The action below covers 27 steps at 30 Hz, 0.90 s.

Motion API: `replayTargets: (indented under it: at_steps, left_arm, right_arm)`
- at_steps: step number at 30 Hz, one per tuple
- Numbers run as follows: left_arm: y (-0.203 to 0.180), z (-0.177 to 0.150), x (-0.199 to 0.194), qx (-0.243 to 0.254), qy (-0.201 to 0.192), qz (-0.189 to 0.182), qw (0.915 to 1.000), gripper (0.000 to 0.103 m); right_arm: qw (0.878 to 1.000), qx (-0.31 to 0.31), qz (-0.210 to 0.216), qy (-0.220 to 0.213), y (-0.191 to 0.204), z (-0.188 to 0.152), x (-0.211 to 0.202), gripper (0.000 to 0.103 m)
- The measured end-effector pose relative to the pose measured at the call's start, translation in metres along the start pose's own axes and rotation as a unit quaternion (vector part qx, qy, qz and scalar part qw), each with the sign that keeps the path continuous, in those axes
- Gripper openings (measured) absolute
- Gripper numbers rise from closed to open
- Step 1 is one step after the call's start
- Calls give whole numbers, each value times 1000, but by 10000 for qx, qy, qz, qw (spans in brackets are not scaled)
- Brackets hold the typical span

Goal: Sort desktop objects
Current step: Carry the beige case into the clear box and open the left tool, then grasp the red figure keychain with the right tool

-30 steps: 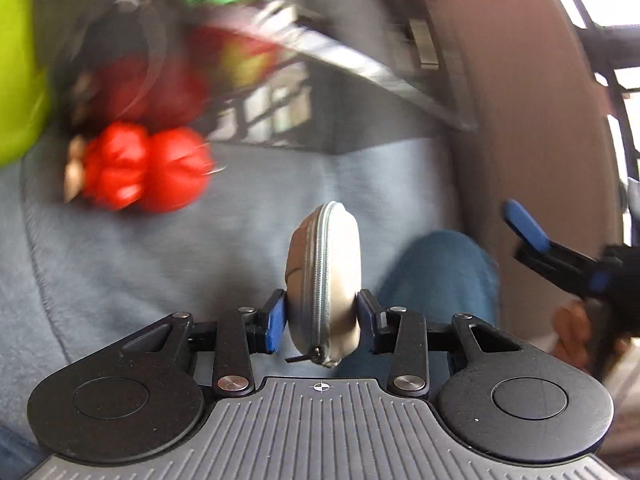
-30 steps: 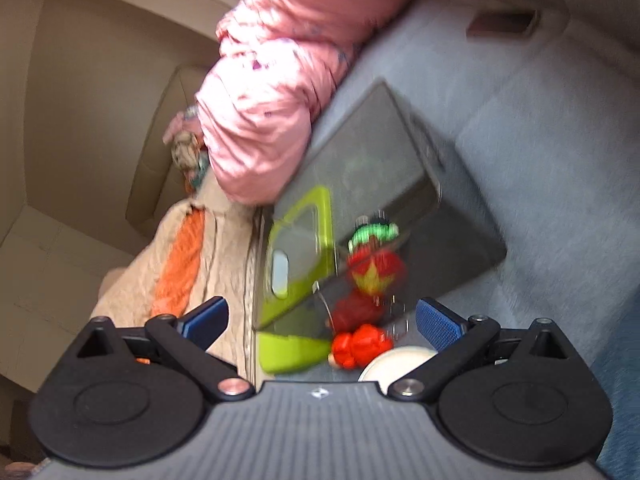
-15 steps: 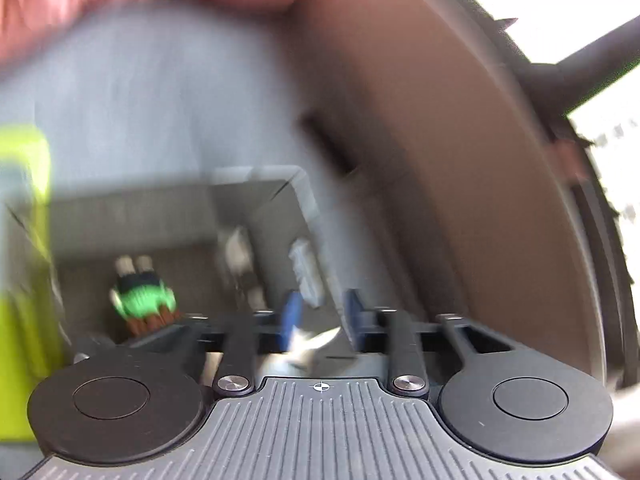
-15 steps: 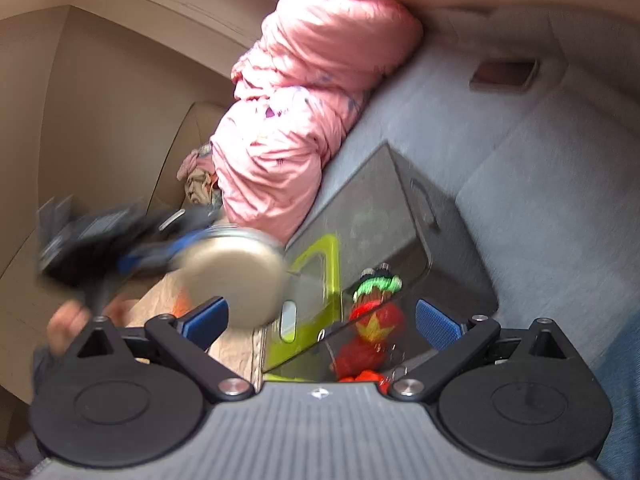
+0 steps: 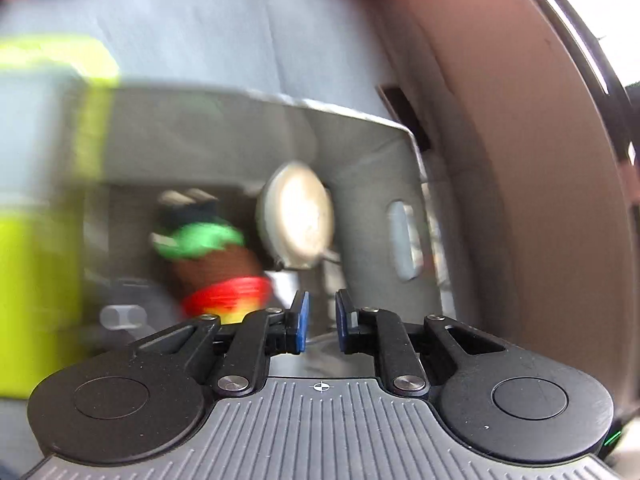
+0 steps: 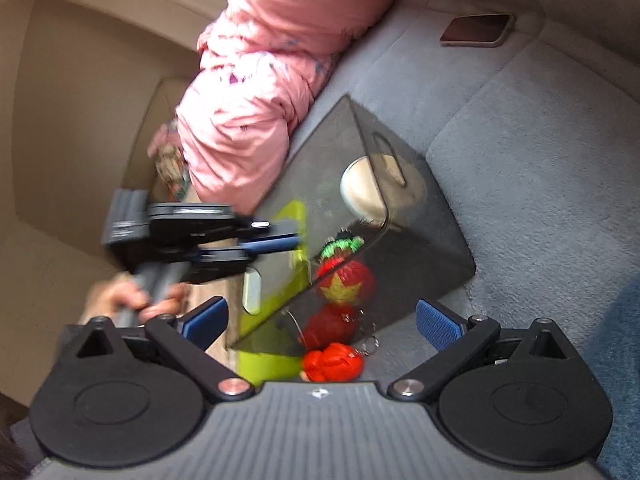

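A round beige zip case (image 5: 295,222) lies inside the dark clear storage box (image 5: 360,152), beside a knitted toy with a green top (image 5: 196,238). My left gripper (image 5: 319,322) sits just above the box, jaws a narrow gap apart with nothing between them. The right wrist view shows the case (image 6: 362,188) in the box (image 6: 432,240) with the knitted toy (image 6: 345,280) and the left gripper (image 6: 276,236) at the box's left rim. My right gripper (image 6: 320,320) is open wide and empty, hovering in front of the box.
A lime green bin (image 6: 280,248) stands against the box's left side. Red knitted pieces (image 6: 332,362) lie by the box front. A pink jacket (image 6: 264,80) and a phone (image 6: 478,30) lie on the grey sofa (image 6: 540,168).
The left gripper carried the beige case over to the box and let it go; the case now rests inside. The right gripper stayed open and nearly still.
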<state>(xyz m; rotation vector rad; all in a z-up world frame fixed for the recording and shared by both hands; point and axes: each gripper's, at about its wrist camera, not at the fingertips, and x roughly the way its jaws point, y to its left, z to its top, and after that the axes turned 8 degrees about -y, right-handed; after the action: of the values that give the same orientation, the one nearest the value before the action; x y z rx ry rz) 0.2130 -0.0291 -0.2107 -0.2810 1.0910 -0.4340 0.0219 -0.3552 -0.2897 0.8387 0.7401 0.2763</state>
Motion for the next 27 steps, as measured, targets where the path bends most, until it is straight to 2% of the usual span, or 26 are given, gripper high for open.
replayTargets:
  at_steps: [1,2,3,5,6,7,9,10,11,14,15,16,17,18,20,23,27]
  left_arm:
    - [1,-11,-20,253,-291,345,9987,40]
    - [3,-22,-39,463,-551,672,9951,78]
    - [7,-34,-56,660,-734,1005,9900,103]
    - [19,-58,-78,835,-818,1480,9821,103]
    - [28,-71,-79,760,-634,1574,9826,103]
    - [38,-83,-78,637,-381,1608,9842,103]
    - [57,-103,-76,296,17,1513,9880,103]
    - [66,-113,-74,111,166,1433,9895,103]
    - [75,-122,-73,-75,315,1353,9903,103]
    - [90,-146,-69,-314,662,1147,9907,103]
    - [93,-150,-71,-351,679,1071,9913,103]
    - [95,-153,-73,-348,701,1100,9909,103]
    - [96,-157,-75,-280,719,1188,9899,103]
    - [95,-160,-79,-185,718,1255,9893,103]
    - [96,-163,-84,-85,691,1217,9901,103]
    - [103,-164,-87,-130,660,902,9937,103]
    - [113,-167,-91,-151,608,811,9947,103]
  right_arm:
    - [9996,-224,-134,95,7,-3,5,103]
    - [9980,-529,-294,208,17,-8,13,103]
    - [9946,-873,-465,329,28,-13,21,103]
    - [9808,-1696,-665,690,56,-27,46,103]
    - [9712,-2097,-704,884,69,-35,60,103]
    - [9593,-2503,-710,1093,82,-46,76,103]
    - [9262,-3369,-679,1550,107,-70,110,102]
    - [9040,-3828,-668,1784,118,-83,127,100]
    - [8774,-4307,-685,1997,128,-97,142,94]
    - [7870,-5617,-823,2416,147,-137,181,83]
    - [7572,-5956,-883,2530,151,-148,193,79]
    - [7321,-6183,-935,2702,151,-158,203,73]
    - [7097,-6340,-981,2910,151,-168,213,71]
    - [6961,-6432,-1029,3018,150,-174,219,72]
    - [6792,-6561,-1153,3083,149,-182,228,73]
    - [6615,-6686,-1327,3126,149,-189,232,75]
    - [6313,-6955,-1517,3076,145,-203,231,77]
